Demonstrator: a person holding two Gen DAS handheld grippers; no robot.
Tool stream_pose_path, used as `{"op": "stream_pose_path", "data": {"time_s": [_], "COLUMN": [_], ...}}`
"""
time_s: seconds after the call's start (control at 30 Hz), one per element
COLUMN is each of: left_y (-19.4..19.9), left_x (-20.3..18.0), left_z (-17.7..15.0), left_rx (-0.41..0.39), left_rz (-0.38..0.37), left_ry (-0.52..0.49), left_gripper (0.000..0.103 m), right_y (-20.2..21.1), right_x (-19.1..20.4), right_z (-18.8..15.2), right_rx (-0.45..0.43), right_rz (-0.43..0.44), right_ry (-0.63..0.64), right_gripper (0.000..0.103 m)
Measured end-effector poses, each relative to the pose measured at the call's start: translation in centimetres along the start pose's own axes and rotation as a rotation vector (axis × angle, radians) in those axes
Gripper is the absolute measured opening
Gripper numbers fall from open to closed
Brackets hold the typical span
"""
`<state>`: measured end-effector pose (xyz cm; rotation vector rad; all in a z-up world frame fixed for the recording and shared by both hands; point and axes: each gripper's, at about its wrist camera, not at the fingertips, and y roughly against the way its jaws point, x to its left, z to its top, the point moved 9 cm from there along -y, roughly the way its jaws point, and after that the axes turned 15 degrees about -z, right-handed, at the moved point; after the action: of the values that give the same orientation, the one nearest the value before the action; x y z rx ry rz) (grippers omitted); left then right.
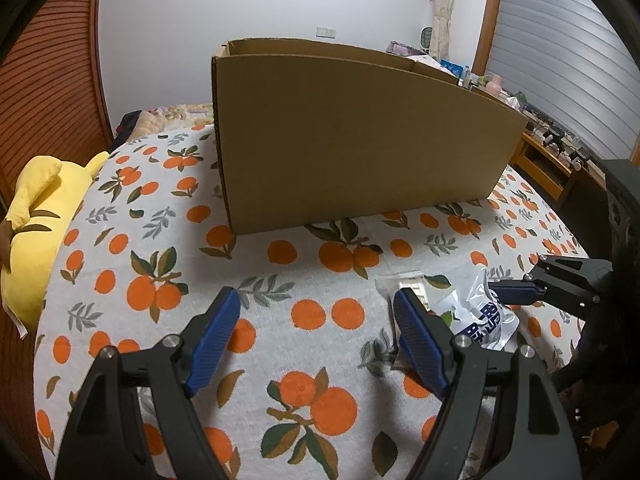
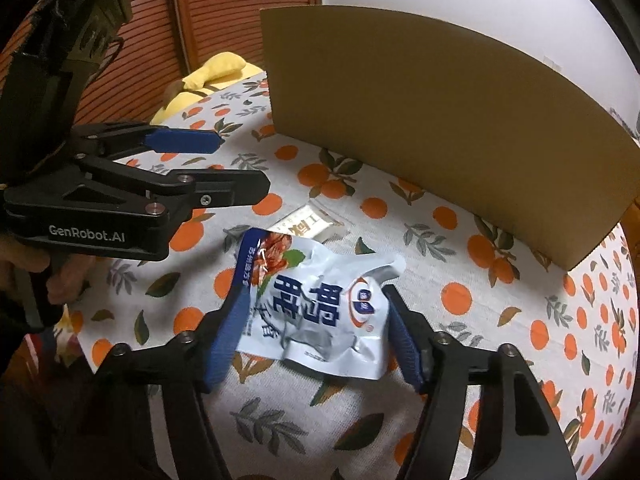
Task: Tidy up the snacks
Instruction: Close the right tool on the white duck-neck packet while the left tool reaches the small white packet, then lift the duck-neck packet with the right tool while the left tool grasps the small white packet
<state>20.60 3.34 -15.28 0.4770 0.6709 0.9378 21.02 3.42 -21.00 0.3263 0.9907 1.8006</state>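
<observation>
Bed: a bed cover [image 1: 280, 360] with printed oranges and leaves carries all the things.
Cardboard box: a big brown cardboard box [image 1: 360, 140] stands upright on the cover, at the far side, with its top open; its inside is not visible from either view.
Plush toy: a yellow plush toy [image 1: 36, 216] lies at the left edge of the bed, well apart from the snacks.
Left gripper: the left gripper [image 1: 316, 332] hangs over the bare cover with its jaws spread wide; nothing is between them. In the right wrist view it [image 2: 236, 166] is seen from the side, to the left of the snacks.
Right gripper: the right gripper [image 2: 312, 332] has its jaws spread, one on each side of the white pouch; if the pads touch the pouch, one cannot tell.
White pouch: a crumpled white snack pouch [image 2: 320, 304] with blue characters lies on the cover, in front of the box.
Small packet: a small pale snack packet [image 2: 310, 222] lies flat just behind the pouch, between pouch and box.
</observation>
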Motion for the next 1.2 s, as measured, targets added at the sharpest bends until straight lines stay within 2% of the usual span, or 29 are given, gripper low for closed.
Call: {"op": "stream_pose_path", "data": {"time_s": [0.3, 0.57, 0.73, 0.83, 0.9, 0.97, 1.2], "left_y": [-0.2, -0.7, -1.8, -2.3, -2.6, -2.8, -3.6], "left_x": [-0.6, -2.6, -4.3, -5.1, -5.2, -5.3, -5.3], "left_z": [-0.3, -0.2, -0.2, -0.3, -0.3, -0.4, -0.9], "left_rx": [0.004, 0.013, 0.049, 0.065, 0.077, 0.091, 0.127], "left_rz": [-0.007, -0.050, -0.059, -0.050, -0.047, -0.038, -0.040], "left_ry": [-0.016, -0.039, -0.072, -0.090, -0.092, -0.092, -0.074], "left_gripper": [0.080, 0.080, 0.079, 0.074, 0.065, 0.063, 0.041], "right_y": [1.0, 1.9, 2.2, 2.2, 2.2, 2.2, 2.1], "right_x": [-0.6, -3.3, -4.3, -4.9, -5.3, -5.6, -6.4], "right_z": [-1.3, -2.8, -3.2, -3.5, -3.6, -3.6, -3.7], "right_rx": [-0.010, -0.018, -0.025, -0.025, -0.025, -0.025, -0.026], "right_rz": [0.014, -0.055, -0.085, -0.079, -0.080, -0.082, -0.079], "right_ry": [-0.021, -0.065, -0.082, -0.104, -0.111, -0.114, -0.122], "right_gripper": [0.061, 0.061, 0.061, 0.061, 0.061, 0.061, 0.061]}}
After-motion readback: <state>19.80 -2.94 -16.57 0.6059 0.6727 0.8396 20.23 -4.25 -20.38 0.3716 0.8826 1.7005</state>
